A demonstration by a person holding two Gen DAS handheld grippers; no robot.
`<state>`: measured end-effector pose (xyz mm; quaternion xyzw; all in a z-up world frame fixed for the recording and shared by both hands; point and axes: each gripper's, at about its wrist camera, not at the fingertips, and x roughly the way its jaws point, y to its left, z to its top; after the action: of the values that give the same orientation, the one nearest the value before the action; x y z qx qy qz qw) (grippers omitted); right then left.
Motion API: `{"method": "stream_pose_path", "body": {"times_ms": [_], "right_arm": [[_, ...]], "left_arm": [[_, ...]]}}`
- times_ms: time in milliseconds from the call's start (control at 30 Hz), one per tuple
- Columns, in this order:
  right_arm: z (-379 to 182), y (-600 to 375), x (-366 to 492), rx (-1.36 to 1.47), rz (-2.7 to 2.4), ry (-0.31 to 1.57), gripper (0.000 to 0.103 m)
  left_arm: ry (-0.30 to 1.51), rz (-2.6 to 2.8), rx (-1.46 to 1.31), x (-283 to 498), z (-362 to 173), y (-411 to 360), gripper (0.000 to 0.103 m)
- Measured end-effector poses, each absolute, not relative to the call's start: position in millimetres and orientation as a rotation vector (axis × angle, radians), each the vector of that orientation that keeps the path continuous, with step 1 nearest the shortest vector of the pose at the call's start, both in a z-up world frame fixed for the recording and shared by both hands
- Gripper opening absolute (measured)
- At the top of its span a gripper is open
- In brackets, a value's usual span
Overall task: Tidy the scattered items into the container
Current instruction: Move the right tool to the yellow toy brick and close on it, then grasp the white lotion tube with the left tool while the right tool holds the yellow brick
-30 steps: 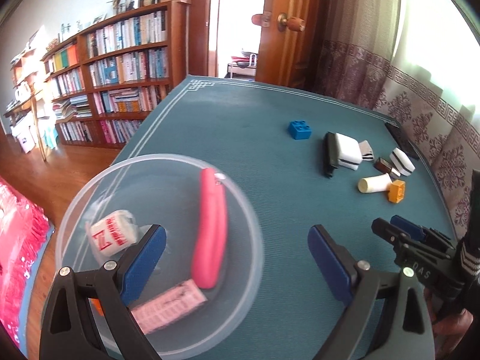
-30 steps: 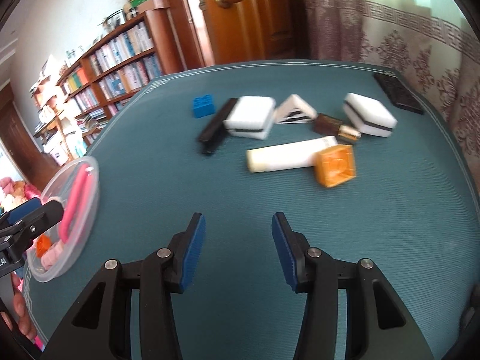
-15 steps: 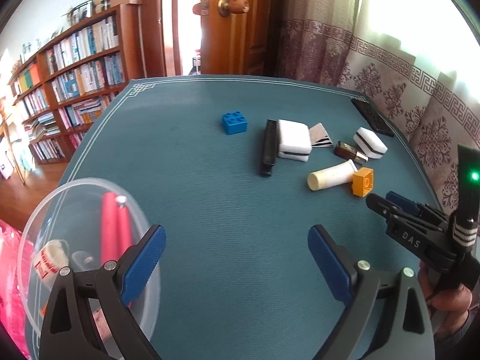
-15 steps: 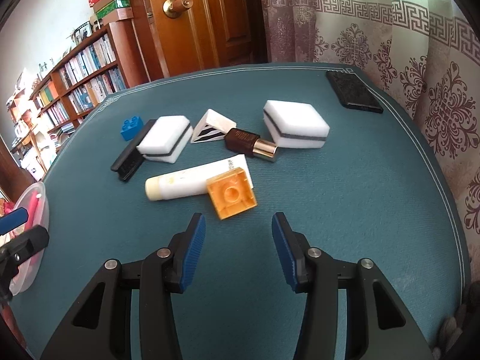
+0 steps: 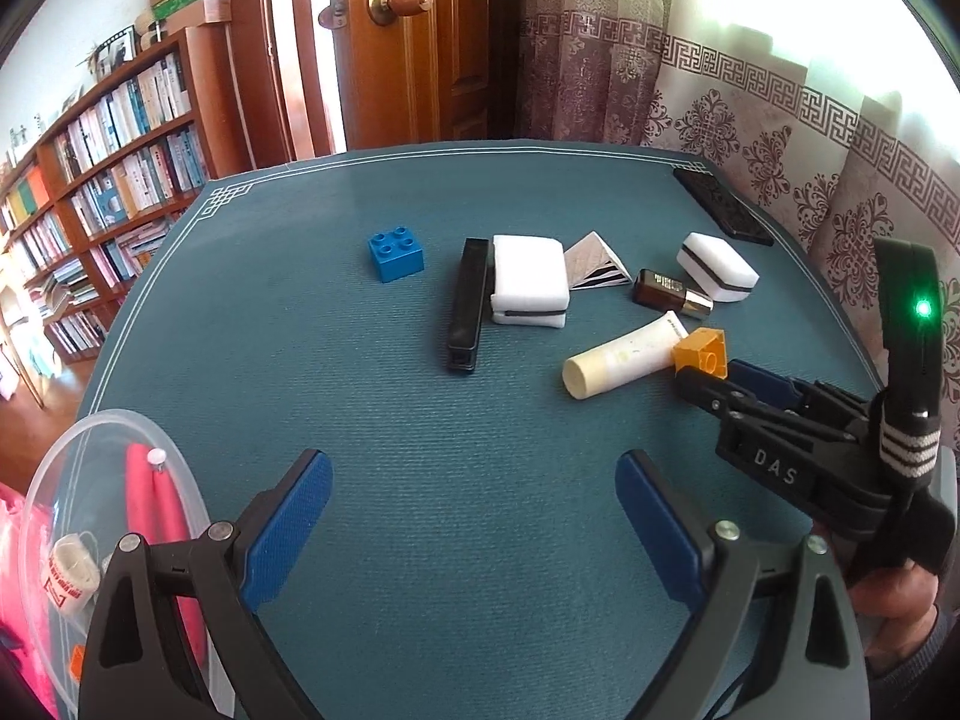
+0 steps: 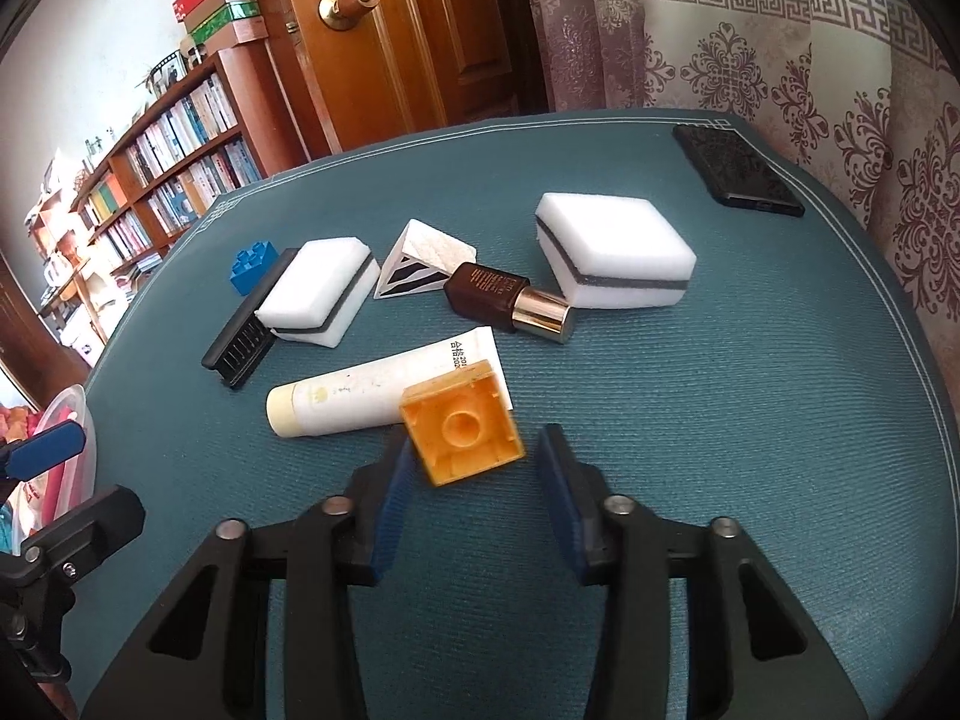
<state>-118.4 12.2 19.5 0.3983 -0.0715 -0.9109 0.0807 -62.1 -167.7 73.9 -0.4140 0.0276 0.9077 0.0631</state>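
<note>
An orange toy brick (image 6: pixel 461 432) lies on its side against a cream tube (image 6: pixel 384 387), and my right gripper (image 6: pixel 474 468) stands open with its blue pads on either side of the brick's near edge. From the left wrist the same brick (image 5: pixel 701 351) sits at the right gripper's tips (image 5: pixel 729 381). My left gripper (image 5: pixel 474 510) hangs open over bare cloth. The clear plastic container (image 5: pixel 114 456) at the lower left holds a pink stick (image 5: pixel 153 516) and a small white packet (image 5: pixel 72 570).
On the teal table lie a blue brick (image 5: pixel 395 253), a black comb (image 5: pixel 468 303), two white sponges (image 6: pixel 612 252) (image 6: pixel 318 291), a striped paper wedge (image 6: pixel 420 261), a brown bottle (image 6: pixel 510 300) and a black phone (image 6: pixel 735 177). Curtains hang right, bookshelves left.
The right gripper has moved forward until the orange brick sits between its pads. The left gripper swung right, away from above the container, which now lies at the lower left.
</note>
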Motion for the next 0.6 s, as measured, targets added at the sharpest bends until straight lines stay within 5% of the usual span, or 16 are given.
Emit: {"method": "stream_pose_path", "body": {"times_ms": [600], "right_arm": [[31.9, 56.9, -107.9, 1.165, -2.792, -0.401, 0.037]], "left_arm": [[0.175, 2.638, -1.246, -99.3, 54.0, -120.9, 0.097]]}}
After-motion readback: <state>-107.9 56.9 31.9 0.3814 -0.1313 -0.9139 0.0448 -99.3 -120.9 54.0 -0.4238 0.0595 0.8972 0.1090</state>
